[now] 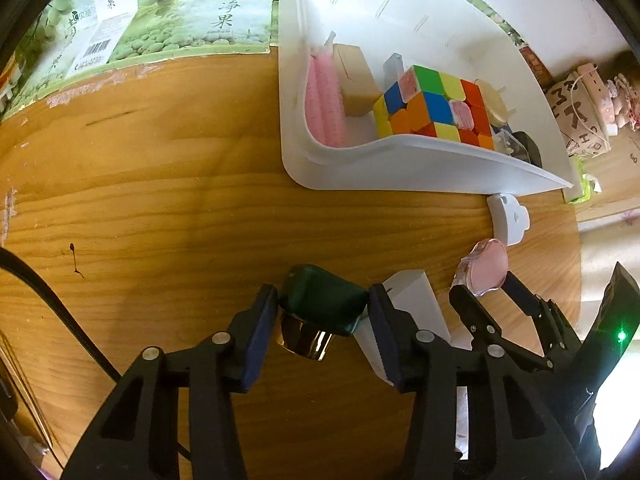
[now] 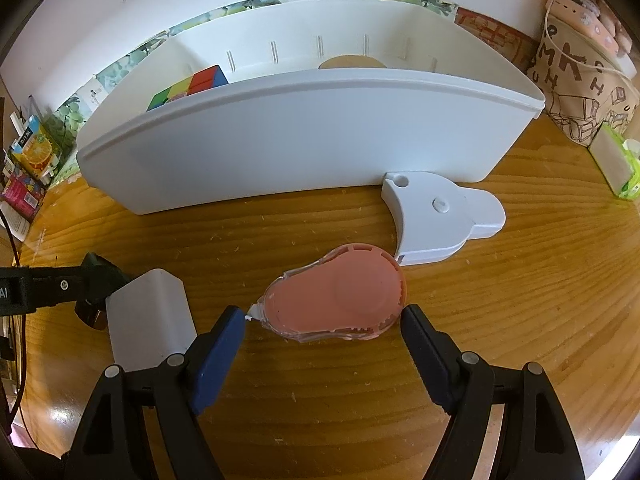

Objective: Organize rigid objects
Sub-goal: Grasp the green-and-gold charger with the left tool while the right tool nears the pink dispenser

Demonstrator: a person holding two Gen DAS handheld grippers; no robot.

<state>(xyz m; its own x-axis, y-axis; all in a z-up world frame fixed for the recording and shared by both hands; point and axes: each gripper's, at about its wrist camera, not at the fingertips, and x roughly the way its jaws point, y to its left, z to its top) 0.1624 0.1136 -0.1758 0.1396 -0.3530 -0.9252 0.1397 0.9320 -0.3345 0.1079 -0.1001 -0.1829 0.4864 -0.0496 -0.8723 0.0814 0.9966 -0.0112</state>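
Note:
My left gripper points down at the wooden table and is shut on a dark green object with a shiny metal base; both pads press its sides. Just right of it stands a white block. A pink correction-tape dispenser lies flat between the fingers of my open right gripper; its white tip touches the left finger. A white bin behind holds a colour cube and other items. In the right wrist view the left gripper shows at the left edge.
A flat white plastic piece lies against the bin's front wall. Inside the bin are a pink brush and a tan box. A patterned pouch sits at the far right, printed green sheets at the back, and a black cable crosses on the left.

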